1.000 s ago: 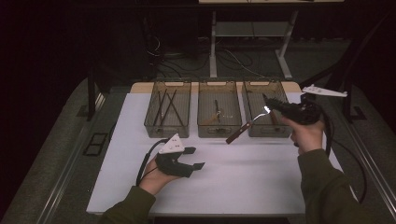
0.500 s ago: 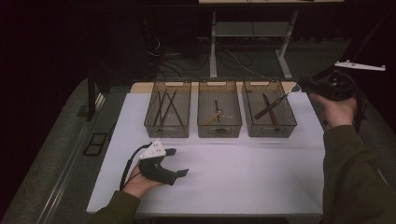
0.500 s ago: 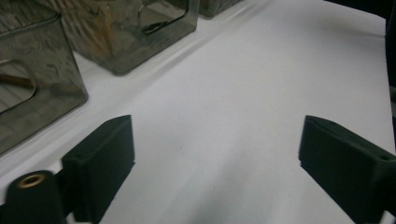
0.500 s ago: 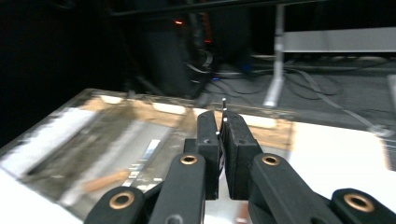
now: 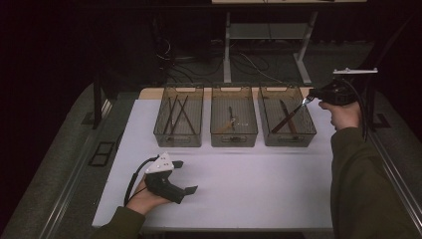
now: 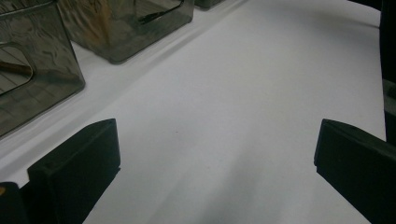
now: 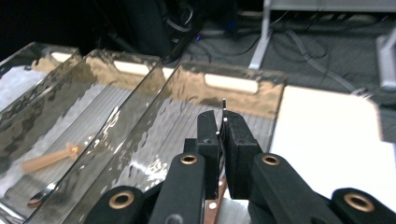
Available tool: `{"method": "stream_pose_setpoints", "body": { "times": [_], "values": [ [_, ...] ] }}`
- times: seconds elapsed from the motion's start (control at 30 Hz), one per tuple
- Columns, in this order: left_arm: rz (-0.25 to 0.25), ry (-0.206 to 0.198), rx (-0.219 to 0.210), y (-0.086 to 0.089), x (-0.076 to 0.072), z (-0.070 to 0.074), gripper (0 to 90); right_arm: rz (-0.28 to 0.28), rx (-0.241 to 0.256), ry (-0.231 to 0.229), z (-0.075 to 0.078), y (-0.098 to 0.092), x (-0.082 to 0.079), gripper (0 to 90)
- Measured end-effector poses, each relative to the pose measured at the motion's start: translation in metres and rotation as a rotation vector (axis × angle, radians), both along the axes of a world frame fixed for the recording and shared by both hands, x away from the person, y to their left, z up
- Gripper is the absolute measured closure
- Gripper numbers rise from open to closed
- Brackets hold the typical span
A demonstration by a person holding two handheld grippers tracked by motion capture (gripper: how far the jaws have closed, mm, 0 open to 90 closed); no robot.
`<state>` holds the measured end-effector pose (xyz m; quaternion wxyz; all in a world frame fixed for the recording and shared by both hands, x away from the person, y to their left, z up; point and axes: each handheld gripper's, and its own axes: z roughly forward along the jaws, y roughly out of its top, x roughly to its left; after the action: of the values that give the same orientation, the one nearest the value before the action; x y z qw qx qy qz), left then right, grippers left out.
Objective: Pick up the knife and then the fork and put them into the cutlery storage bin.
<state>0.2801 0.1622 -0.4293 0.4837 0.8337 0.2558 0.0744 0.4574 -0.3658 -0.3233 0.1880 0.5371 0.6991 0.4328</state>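
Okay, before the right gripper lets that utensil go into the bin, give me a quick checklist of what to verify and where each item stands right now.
1. Right gripper gripping the utensil: ok, jaws shut on its thin end.
2. Utensil's lower end inside the right bin: ok in the high view.
3. Utensil resting on the bin floor: cannot tell.
4. Left gripper out of the way: ok, open over bare table.
5. Middle bin undisturbed: ok.
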Motion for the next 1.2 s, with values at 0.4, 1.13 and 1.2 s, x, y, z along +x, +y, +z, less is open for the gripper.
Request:
{"method": "stream_pose_setpoints", "body": {
  "times": [0.4,1.13,1.2],
  "values": [
    [-0.016,0.005,0.017,-0.004,0.002,-0.001,0.0,-0.003,-0.063,0.109,-0.041,-0.008,0.025,58.9],
    [0.004,0.004,0.020,-0.002,0.004,-0.002,0.0,0.014,-0.068,-0.001,-0.037,0.004,-0.020,22.5],
    [0.008,0.010,0.020,-0.002,0.004,-0.003,0.0,0.035,-0.065,-0.007,-0.037,0.008,-0.025,19.2]
  ]
}}
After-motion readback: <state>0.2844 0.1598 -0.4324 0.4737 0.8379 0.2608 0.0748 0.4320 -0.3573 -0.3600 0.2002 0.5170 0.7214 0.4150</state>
